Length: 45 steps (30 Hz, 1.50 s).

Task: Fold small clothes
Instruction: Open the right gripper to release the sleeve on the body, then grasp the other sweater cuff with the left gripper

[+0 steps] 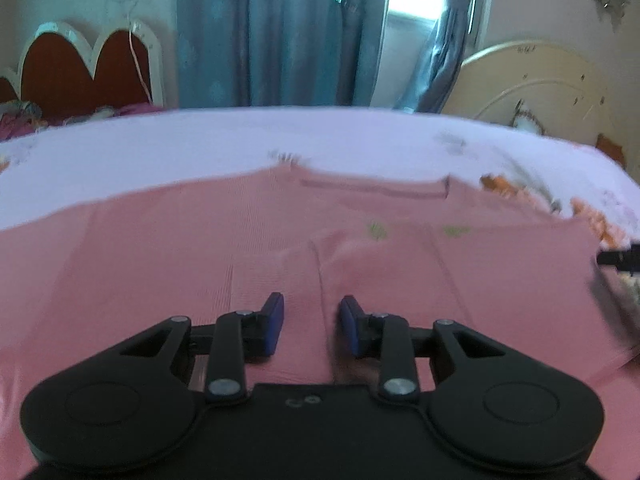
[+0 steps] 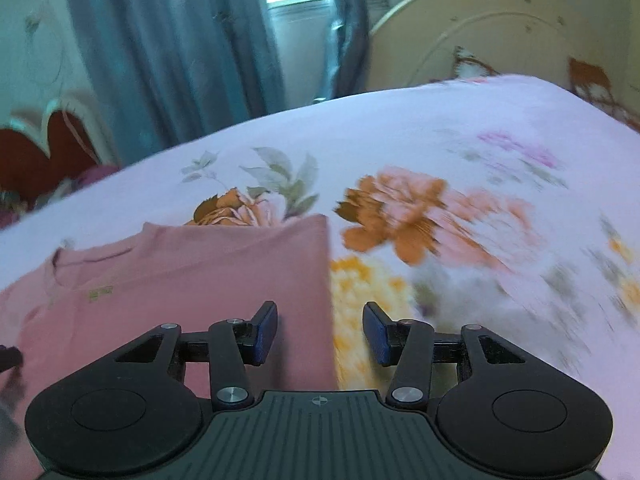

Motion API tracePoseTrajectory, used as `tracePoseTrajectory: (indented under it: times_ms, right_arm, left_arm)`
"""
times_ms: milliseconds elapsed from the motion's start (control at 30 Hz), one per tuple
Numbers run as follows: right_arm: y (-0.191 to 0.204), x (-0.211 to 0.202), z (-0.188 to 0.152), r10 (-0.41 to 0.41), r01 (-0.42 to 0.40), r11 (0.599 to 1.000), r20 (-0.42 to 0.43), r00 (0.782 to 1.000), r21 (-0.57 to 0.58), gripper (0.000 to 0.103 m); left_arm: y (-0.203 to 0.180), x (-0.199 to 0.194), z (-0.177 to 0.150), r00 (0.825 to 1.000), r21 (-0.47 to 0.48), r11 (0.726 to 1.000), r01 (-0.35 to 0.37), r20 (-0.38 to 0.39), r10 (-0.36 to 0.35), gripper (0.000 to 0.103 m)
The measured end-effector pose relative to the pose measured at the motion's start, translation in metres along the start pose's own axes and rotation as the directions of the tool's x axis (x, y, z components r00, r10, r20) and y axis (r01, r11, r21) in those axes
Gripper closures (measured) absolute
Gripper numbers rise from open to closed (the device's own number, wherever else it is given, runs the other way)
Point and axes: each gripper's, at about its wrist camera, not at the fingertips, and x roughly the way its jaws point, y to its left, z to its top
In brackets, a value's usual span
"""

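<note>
My left tongs point(image 1: 311, 326) hover narrowly parted, holding nothing, over the pink shirt point(image 1: 240, 240), which lies flat across the middle of the frame on the bed point(image 1: 200, 140). My right tongs point(image 2: 320, 330) gape wider and empty astride the shirt's right edge, where the floral bedsheet point(image 2: 440, 208) shows. Blue curtains point(image 1: 280, 32) and a cream headboard point(image 2: 500, 28) stand behind.

- The right hand-held gripper point(image 2: 320, 330) hangs over the bed, its blue pads point(image 2: 266, 332) apart with nothing between them.
- A pink garment point(image 2: 192, 280) lies flat on the floral bedsheet point(image 2: 440, 152); its straight right edge runs between the two pads.
- The left pad is over the garment, the right pad over the sheet.
- Behind the bed hang blue curtains point(image 2: 168, 48), beside a cream headboard point(image 2: 480, 28).
- The right part of the view is blurred.
</note>
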Motion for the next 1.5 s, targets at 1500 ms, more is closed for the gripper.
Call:
tracePoseTrajectory:
  times_ms: [1500]
  right_arm:
    - [0.226, -0.027, -0.064, 0.279, -0.306, 0.917, -0.136, 0.951, -0.256, 0.066]
  left_arm:
    - [0.165, -0.129, -0.037, 0.97, -0.271, 0.931, -0.244, -0.065, 0.235, 0.044]
